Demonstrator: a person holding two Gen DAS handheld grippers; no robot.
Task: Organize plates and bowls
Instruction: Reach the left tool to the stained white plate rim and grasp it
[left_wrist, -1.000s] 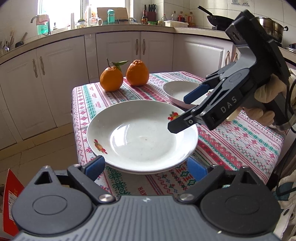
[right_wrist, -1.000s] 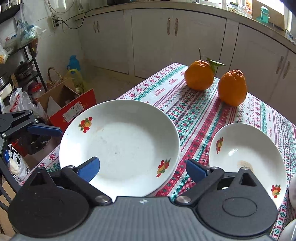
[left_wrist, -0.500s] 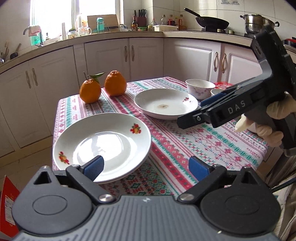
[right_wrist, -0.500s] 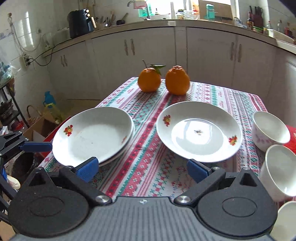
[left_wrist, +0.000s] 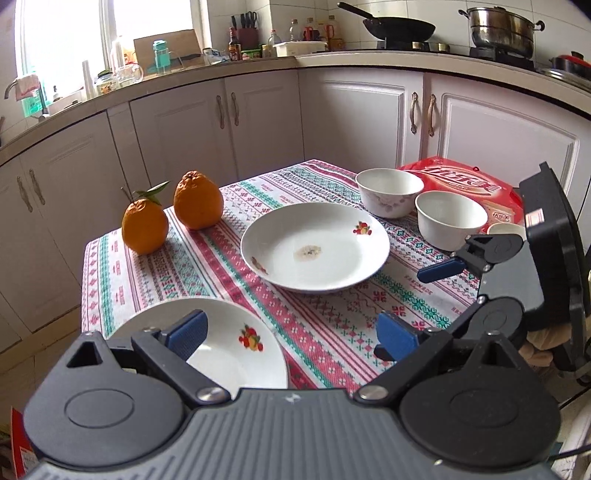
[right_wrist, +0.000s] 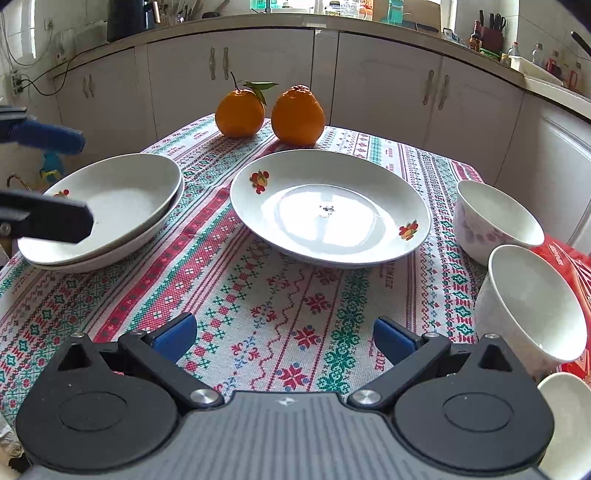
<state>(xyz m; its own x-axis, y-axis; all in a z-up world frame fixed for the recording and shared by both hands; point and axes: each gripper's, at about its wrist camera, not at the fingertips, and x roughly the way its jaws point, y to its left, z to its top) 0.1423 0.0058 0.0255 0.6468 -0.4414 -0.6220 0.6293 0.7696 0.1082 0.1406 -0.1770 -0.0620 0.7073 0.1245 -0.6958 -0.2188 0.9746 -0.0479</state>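
Note:
Two stacked white plates (right_wrist: 107, 206) with fruit prints sit at the table's left edge; the top one shows in the left wrist view (left_wrist: 236, 354). A single white plate (right_wrist: 328, 210) lies mid-table, also in the left wrist view (left_wrist: 314, 247). Two white bowls (right_wrist: 495, 221) (right_wrist: 532, 306) stand at the right, also in the left wrist view (left_wrist: 388, 192) (left_wrist: 448, 219). My left gripper (left_wrist: 291, 336) is open and empty, just beside the stack. My right gripper (right_wrist: 284, 338) is open and empty above the cloth, short of the single plate.
Two oranges (right_wrist: 269, 110) stand at the table's far side. A red packet (left_wrist: 461, 184) lies under and behind the bowls. A small white dish (right_wrist: 565, 413) sits at the near right. Kitchen cabinets (left_wrist: 258, 122) surround the patterned tablecloth (right_wrist: 277, 288).
Both grippers have pulled back and swung right, away from the stacked plates. The single plate and the bowls have come into view. Both grippers stayed open.

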